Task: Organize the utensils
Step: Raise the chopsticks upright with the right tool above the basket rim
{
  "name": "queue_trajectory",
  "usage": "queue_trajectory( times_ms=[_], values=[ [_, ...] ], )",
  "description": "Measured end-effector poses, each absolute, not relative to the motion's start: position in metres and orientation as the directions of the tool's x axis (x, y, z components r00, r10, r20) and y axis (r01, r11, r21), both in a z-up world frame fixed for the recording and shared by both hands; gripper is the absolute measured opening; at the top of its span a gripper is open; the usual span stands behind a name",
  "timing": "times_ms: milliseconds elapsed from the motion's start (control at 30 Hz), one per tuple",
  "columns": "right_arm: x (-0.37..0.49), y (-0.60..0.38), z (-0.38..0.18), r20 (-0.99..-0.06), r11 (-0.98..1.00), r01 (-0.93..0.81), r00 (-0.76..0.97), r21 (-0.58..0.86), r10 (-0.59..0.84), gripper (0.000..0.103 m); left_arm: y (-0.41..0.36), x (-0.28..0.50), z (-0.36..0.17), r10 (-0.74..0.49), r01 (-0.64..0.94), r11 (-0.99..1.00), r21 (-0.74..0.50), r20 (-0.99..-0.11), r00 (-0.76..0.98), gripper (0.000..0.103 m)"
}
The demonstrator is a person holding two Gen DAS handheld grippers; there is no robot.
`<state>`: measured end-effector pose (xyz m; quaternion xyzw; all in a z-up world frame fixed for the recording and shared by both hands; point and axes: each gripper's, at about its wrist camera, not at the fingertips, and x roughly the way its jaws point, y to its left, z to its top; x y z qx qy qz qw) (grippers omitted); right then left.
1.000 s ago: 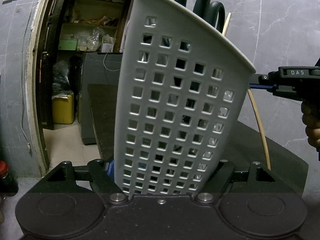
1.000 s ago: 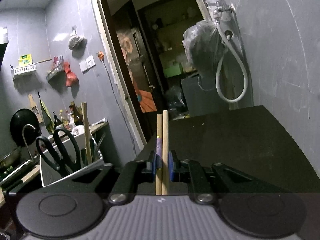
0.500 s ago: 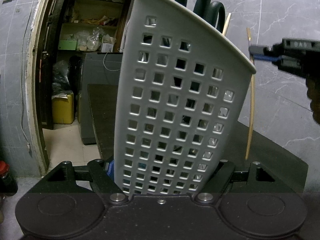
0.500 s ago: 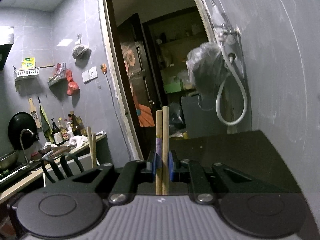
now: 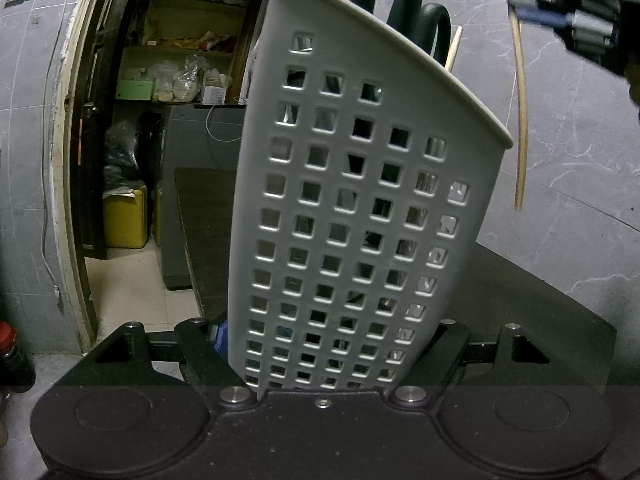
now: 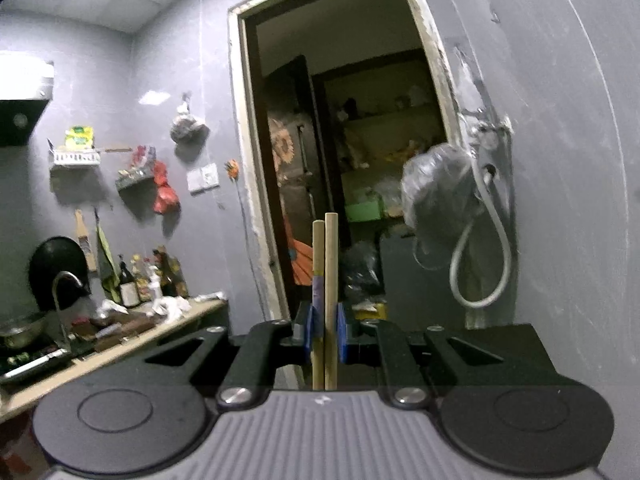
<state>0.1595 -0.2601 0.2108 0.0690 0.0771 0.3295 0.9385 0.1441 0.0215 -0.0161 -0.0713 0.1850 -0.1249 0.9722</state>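
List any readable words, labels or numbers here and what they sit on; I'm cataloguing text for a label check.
None can be read.
Right gripper: marking on its body is blurred.
Yellow-green packet on the wall rack: print too small.
Bottles on the counter: labels too small and blurred.

A white perforated utensil holder [image 5: 352, 216] stands upright, leaning slightly left, with black scissor handles [image 5: 400, 8] and one wooden stick [image 5: 454, 50] poking above its rim toward 1 o'clock. A pair of pale wooden chopsticks [image 6: 325, 280] hangs upright, side by side and touching, off the holder's 2 o'clock.
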Motion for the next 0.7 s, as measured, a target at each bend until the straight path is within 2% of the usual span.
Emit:
queue_trajectory(
  times_ms=[400, 700],
  values=[
    [0.135, -0.218, 0.271, 0.020, 0.631, -0.763, 0.639, 0.140, 0.769, 0.014, 0.022, 0.144, -0.016, -0.270, 0.216, 0.958, -0.186, -0.341, 0.900, 0.079],
    [0.140, -0.175, 0.263, 0.008, 0.543, -0.828, 0.549, 0.137, 0.835, 0.014, 0.021, 0.144, -0.016, -0.270, 0.216, 0.958, -0.186, -0.342, 0.900, 0.079]
  ],
)
